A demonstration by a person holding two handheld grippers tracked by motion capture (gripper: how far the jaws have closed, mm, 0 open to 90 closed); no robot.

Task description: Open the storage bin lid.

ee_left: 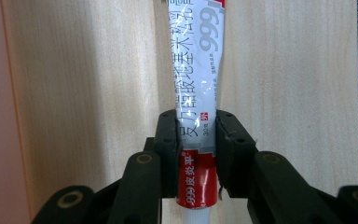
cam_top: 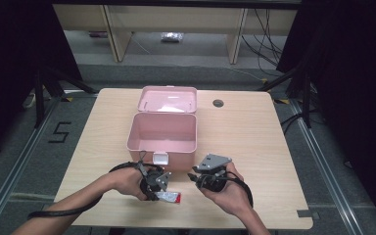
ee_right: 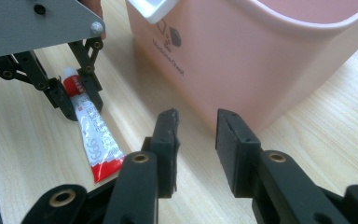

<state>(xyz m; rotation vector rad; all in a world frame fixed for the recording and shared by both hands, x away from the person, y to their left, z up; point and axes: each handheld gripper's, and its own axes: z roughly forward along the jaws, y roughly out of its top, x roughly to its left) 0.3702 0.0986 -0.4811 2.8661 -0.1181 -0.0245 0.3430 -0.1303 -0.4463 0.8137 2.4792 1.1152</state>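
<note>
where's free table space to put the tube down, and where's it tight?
Bare table right of the pink box up to the cable hole, and left of the box to the edge. Tight along the front: left gripper on the tube, right gripper beside it.

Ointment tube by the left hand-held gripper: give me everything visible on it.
The ointment tube is a flattened white, soft-looking squeeze tube with a red band, a "999" logo and printed Chinese text, and a white neck at one end. It lies flat on the wooden table, just in front of the open pink box and apart from it. The left hand-held gripper has its black pads against both sides near the neck end. Nothing else touches it.
</note>
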